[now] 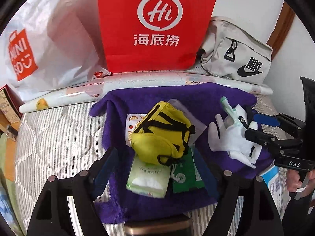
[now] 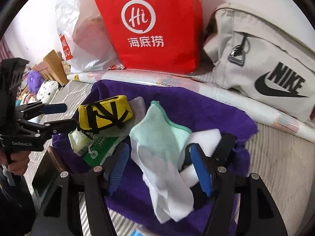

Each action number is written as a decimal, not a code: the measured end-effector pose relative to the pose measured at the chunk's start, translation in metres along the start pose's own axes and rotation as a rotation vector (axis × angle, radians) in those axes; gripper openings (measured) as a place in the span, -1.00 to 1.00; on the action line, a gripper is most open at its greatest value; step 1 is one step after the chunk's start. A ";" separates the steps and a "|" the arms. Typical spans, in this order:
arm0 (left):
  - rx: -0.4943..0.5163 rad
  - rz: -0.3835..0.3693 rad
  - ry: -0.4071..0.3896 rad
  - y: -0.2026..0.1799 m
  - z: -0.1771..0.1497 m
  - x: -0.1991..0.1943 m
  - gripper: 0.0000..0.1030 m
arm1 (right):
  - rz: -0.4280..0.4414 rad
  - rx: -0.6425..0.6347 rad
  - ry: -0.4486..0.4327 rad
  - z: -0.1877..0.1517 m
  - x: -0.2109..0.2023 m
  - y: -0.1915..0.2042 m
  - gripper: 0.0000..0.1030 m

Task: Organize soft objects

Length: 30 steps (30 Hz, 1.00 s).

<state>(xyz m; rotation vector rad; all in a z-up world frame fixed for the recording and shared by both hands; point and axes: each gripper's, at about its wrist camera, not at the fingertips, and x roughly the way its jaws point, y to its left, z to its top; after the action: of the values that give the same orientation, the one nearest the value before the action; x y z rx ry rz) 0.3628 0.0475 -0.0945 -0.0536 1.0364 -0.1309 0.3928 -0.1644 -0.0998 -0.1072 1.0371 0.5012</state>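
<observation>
A purple towel (image 1: 177,94) lies on a striped bed. On it are a yellow pouch with black straps (image 1: 161,131), a green tissue pack (image 1: 147,179), a dark green packet (image 1: 187,177) and a white glove with a mint cuff (image 1: 232,137). My left gripper (image 1: 157,169) is open, its fingers either side of the tissue pack and packet, just below the pouch. My right gripper (image 2: 159,169) is open around the glove (image 2: 159,137), which lies between its blue pads (image 2: 200,169). In the right wrist view the left gripper (image 2: 59,116) is open beside the pouch (image 2: 104,114).
A red paper bag (image 1: 155,23), a white Miniso plastic bag (image 1: 45,45) and a grey Nike bag (image 1: 236,53) stand against the wall behind a rolled white sheet (image 1: 137,82). A blue-and-white box (image 1: 273,179) lies at the towel's right edge. Plush toys (image 2: 43,90) sit far left.
</observation>
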 end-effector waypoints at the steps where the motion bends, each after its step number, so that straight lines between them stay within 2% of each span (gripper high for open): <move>1: 0.000 0.006 0.001 0.000 -0.002 -0.004 0.52 | -0.024 0.001 -0.001 -0.001 -0.005 0.001 0.26; 6: -0.015 0.007 -0.001 -0.004 -0.013 -0.029 0.52 | -0.068 0.015 -0.022 -0.012 -0.034 0.007 0.26; 13: -0.011 0.013 -0.066 -0.023 -0.042 -0.089 0.61 | -0.099 0.046 -0.087 -0.038 -0.092 0.022 0.27; 16: 0.003 0.020 -0.100 -0.036 -0.058 -0.117 0.65 | -0.118 0.062 -0.116 -0.052 -0.116 0.032 0.58; 20: 0.013 0.018 -0.134 -0.052 -0.082 -0.148 0.66 | -0.176 0.049 -0.173 -0.077 -0.151 0.050 0.73; 22: 0.014 0.013 -0.142 -0.060 -0.095 -0.163 0.67 | -0.181 0.070 -0.193 -0.092 -0.166 0.055 0.75; 25: 0.024 0.023 -0.178 -0.071 -0.117 -0.185 0.69 | -0.174 0.119 -0.207 -0.110 -0.184 0.058 0.92; 30: 0.009 0.060 -0.227 -0.085 -0.151 -0.209 0.75 | -0.224 0.175 -0.222 -0.144 -0.209 0.067 0.92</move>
<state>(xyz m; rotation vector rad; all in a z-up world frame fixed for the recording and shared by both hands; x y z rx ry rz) 0.1208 -0.0057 0.0166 -0.0290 0.8095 -0.0730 0.1637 -0.2236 0.0125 -0.0113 0.8351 0.2116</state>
